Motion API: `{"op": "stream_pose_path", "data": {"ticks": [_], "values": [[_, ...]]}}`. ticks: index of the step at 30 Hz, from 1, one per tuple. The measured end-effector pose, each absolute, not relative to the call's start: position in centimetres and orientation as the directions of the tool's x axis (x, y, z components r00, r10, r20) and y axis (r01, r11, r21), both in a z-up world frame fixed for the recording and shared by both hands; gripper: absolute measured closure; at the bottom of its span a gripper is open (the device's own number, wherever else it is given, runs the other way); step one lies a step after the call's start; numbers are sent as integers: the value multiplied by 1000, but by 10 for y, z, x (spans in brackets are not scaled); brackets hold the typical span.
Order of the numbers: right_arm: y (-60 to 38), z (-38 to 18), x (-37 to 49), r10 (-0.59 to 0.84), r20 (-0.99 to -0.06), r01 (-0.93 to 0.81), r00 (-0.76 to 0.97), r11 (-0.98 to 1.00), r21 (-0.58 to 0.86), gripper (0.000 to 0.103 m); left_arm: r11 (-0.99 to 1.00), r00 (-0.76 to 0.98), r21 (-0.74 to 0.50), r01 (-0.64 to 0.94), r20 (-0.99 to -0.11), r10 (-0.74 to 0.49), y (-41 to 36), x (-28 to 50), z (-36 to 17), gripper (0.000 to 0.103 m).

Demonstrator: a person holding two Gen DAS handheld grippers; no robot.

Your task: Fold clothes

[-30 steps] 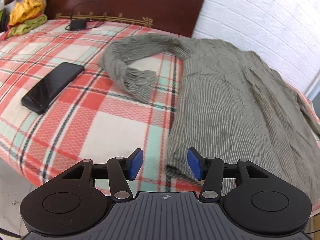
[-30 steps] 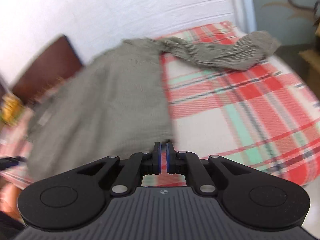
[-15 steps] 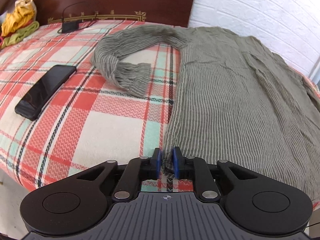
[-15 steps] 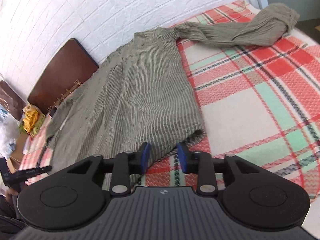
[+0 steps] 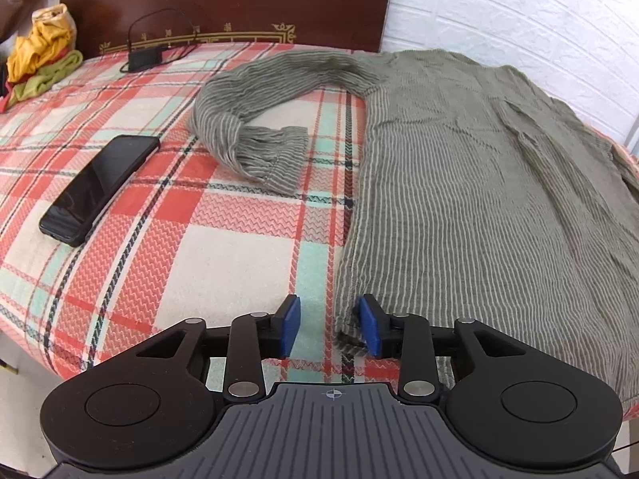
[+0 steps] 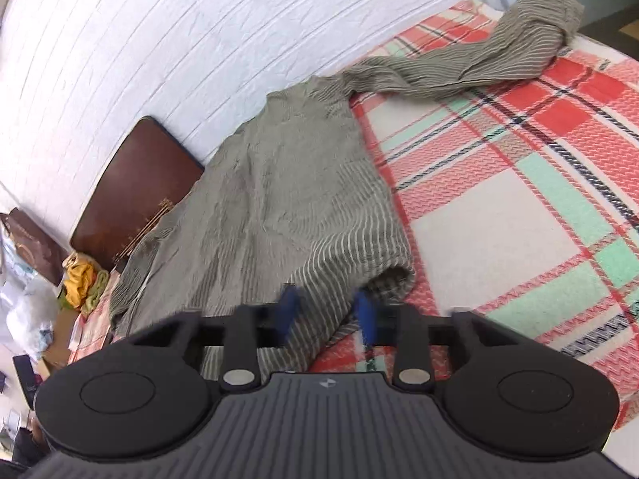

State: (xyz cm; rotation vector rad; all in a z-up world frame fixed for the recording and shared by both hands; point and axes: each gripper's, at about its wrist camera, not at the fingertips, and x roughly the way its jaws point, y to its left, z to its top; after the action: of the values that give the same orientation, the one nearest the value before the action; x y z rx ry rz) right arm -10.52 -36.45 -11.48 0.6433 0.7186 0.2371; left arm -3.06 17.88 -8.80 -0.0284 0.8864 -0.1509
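The bed (image 5: 223,255) fills both views under a red, white and mint checked blanket, and its near edge drops away just below the grippers. A white brick wall (image 5: 519,20) runs along the far side, with a dark wooden headboard (image 5: 239,0) at one end.

A grey-green striped sweater (image 5: 479,199) lies spread flat across the bed, its far side close to the wall and its hem along the near edge of the mattress. One sleeve (image 5: 255,119) curls out towards the headboard and doubles back, cuff lying on the blanket. In the right wrist view the other sleeve (image 6: 479,64) stretches away to the far corner of the bed and bunches there.

Wide bare blanket lies open on both sides of the sweater's body. On the headboard side it is broken only by a black phone (image 5: 100,187) lying flat, well apart from the sleeve. A small heap of yellow and green clothes (image 5: 40,64) and a black charger (image 5: 144,58) with its cord sit up by the headboard.

The left gripper (image 5: 329,329) hangs over the hem corner, its blue fingers (image 5: 289,329) spread and opening. The frayed corner lies between them, against the one on the right of the picture.

The right gripper (image 6: 327,311) is at the other hem corner. Its fingers (image 6: 365,315) are motion-blurred and stand apart, with the fabric lying between them.
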Motion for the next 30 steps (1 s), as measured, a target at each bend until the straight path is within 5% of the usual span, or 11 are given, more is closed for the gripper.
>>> {"op": "stream_pose_path", "data": {"ticks": [8, 16, 19, 20, 21, 26, 27, 28, 29, 30], "values": [[-366, -110, -113, 315, -636, 73, 704, 859, 506, 101, 989, 625, -81, 123, -768, -140, 180, -31, -89, 52], [-378, -97, -126, 261, -641, 108, 722, 872, 477, 96, 983, 635, -139, 124, -750, -186, 187, -39, -76, 50], [-384, -79, -123, 242, -575, 81, 782, 875, 477, 72, 979, 661, -131, 155, -723, -201, 180, -30, -65, 37], [-383, -77, -117, 222, -567, 77, 793, 887, 456, 47, 979, 666, -115, 167, -720, -198, 175, -25, -64, 36], [-381, -77, -110, 206, -572, 72, 793, 902, 425, 40, 979, 670, -98, 178, -716, -194, 170, -20, -63, 35], [-375, -99, -78, 205, -642, 44, 739, 936, 350, 45, 979, 627, -74, 189, -759, -178, 157, -3, -81, 35], [-374, -104, -76, 217, -651, 44, 728, 932, 360, 55, 979, 615, -82, 185, -768, -181, 157, -3, -85, 40], [-373, -107, -74, 231, -662, 45, 713, 927, 372, 70, 979, 602, -91, 182, -777, -184, 158, -4, -89, 56], [-373, -110, -73, 247, -673, 45, 697, 922, 384, 102, 979, 601, -84, 185, -779, -181, 159, -6, -88, 84], [-372, -110, -75, 251, -676, 46, 692, 920, 389, 101, 979, 600, -76, 189, -780, -177, 159, -9, -88, 99]]}}
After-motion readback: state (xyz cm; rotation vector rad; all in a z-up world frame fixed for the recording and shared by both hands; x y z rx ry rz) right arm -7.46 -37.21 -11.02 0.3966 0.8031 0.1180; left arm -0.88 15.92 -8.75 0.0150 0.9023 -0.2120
